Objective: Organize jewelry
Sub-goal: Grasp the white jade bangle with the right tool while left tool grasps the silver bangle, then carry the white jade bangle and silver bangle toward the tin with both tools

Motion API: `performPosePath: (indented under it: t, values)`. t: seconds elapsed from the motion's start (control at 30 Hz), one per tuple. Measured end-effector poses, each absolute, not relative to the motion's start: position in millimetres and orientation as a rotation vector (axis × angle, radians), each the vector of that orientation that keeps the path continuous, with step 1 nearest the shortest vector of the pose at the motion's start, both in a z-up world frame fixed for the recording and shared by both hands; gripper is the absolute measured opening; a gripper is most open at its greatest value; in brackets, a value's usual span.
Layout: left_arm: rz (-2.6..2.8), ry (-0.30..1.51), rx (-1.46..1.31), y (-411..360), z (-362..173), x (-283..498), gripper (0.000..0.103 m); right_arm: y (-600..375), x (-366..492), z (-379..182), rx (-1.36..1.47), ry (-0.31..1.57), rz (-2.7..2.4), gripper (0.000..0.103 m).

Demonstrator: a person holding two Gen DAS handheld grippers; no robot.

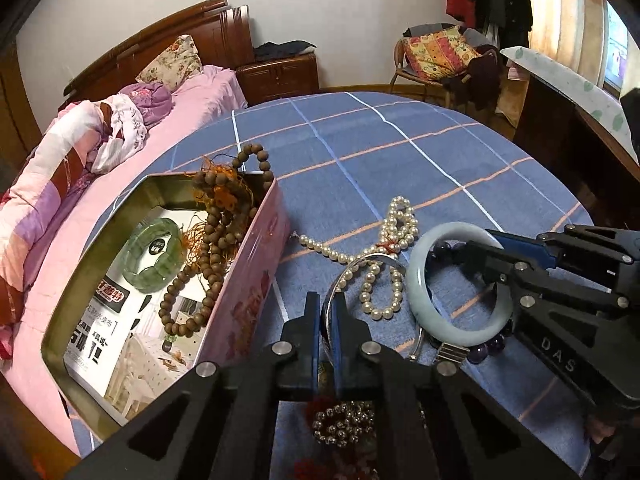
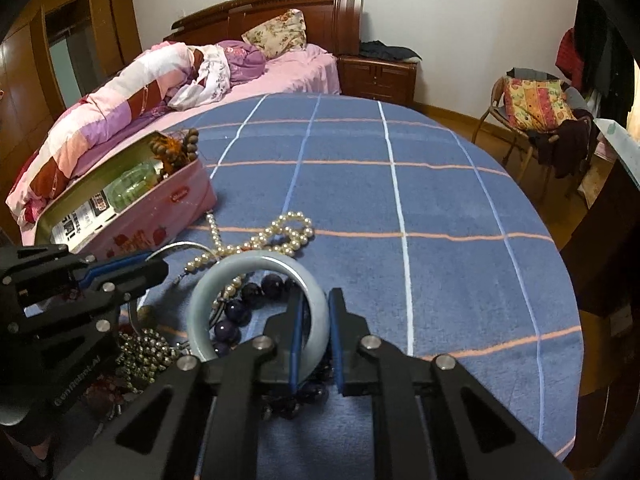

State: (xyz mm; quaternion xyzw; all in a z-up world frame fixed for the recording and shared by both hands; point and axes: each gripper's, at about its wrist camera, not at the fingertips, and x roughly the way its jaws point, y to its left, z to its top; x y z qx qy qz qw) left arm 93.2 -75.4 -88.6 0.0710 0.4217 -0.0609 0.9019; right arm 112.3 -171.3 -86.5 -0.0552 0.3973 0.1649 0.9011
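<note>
My left gripper (image 1: pixel 328 300) is shut on a silver bangle (image 1: pixel 360 264) that lies by the pink tin (image 1: pixel 256 272). My right gripper (image 2: pixel 316 298) is shut on the rim of a pale jade bangle (image 2: pixel 224 280), also seen in the left wrist view (image 1: pixel 448 320). A pearl necklace (image 1: pixel 384 256) lies between them on the blue checked cloth (image 2: pixel 400 200). Dark purple beads (image 2: pixel 236 312) sit under the jade bangle. The tin holds a green bangle (image 1: pixel 154 254) and brown wooden beads (image 1: pixel 216 240). A metallic bead bracelet (image 1: pixel 340 420) lies under my left gripper.
A bed with pink bedding (image 2: pixel 160 80) runs along the table's left side. A chair with cushions and clothes (image 2: pixel 536 116) stands at the far right. A dark cabinet (image 2: pixel 608 240) is beside the table's right edge.
</note>
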Motion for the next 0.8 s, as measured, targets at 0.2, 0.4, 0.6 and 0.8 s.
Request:
performPosePath:
  t: [0.2,0.4,0.6,0.8]
  values:
    - [-0.118,0.859,0.146,-74,-85,91,0.004,-167,108,-80,-0.124,0.79,0.338,0.014]
    - [-0.111,0.846,0.135,-69,-80,87,0.004,-166,102,-71,-0.128,0.756,0.341,0.014]
    - [-0.102,0.819,0.135,-67,-72,83,0.004,-163,96,-64,-0.147,0.731,0.335,0.014]
    - [-0.097,0.795,0.124,-62,-63,81,0.004,-164,94,-66,-0.154,0.73,0.327,0.014]
